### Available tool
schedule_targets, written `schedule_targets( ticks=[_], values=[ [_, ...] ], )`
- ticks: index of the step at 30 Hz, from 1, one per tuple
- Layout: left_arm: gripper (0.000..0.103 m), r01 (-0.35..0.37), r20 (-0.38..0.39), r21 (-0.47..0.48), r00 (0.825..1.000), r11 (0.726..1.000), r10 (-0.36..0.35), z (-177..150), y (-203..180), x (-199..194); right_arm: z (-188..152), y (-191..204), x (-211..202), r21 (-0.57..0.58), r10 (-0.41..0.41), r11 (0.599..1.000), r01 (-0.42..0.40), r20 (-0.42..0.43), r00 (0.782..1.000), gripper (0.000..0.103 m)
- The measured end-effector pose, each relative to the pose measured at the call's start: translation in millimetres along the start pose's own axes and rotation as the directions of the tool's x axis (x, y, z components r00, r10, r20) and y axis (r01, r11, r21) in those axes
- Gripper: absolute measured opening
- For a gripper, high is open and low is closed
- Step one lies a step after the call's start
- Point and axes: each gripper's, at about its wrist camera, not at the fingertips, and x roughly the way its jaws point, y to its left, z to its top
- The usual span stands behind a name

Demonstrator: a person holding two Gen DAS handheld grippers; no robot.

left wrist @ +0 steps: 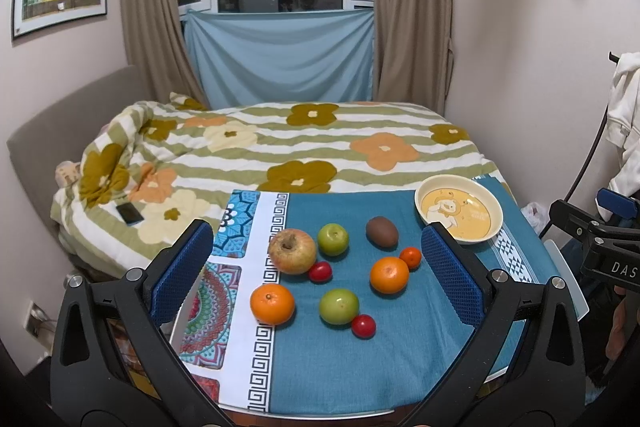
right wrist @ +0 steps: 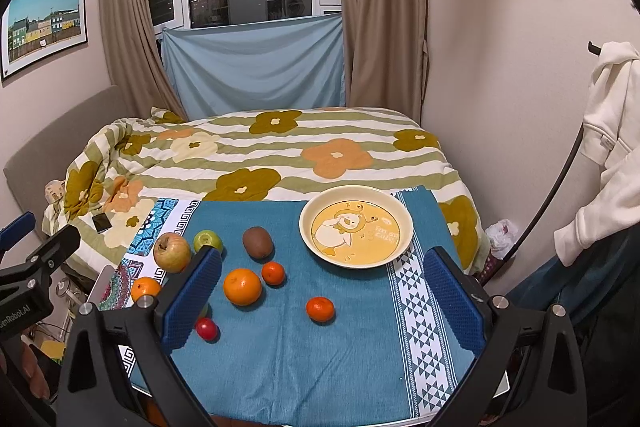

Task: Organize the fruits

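Loose fruit lies on a blue cloth point(left wrist: 352, 367): an apple point(left wrist: 292, 251), two green fruits point(left wrist: 333, 238) point(left wrist: 339, 306), a kiwi point(left wrist: 382, 231), oranges point(left wrist: 272, 303) point(left wrist: 389, 274), a small mandarin point(left wrist: 411, 256) and two red cherry tomatoes point(left wrist: 320, 271) point(left wrist: 363, 325). An empty cream bowl point(left wrist: 458, 207) with a yellow duck print sits at the far right. My left gripper point(left wrist: 318, 279) is open above the fruit, holding nothing. My right gripper point(right wrist: 322, 291) is open, hovering over the cloth between a mandarin point(right wrist: 320, 309) and the bowl point(right wrist: 356, 226).
The small table stands against a bed with a flowered quilt point(left wrist: 280, 147); a phone point(left wrist: 129, 213) lies on it. A white garment point(right wrist: 608, 147) hangs at the right. The right gripper's body point(left wrist: 600, 247) shows at the right edge of the left wrist view.
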Motion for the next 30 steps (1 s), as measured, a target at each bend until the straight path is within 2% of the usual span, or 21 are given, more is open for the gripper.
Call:
schedule_targets(
  ticks=[30],
  values=[
    [0.103,0.004,0.002,0.000,1.000,1.000,-0.004,-2.4,0.4,-0.1,2.0,2.8,3.5,0.002,0.001,1.000,-0.001,0.000,1.000,0.101]
  ],
)
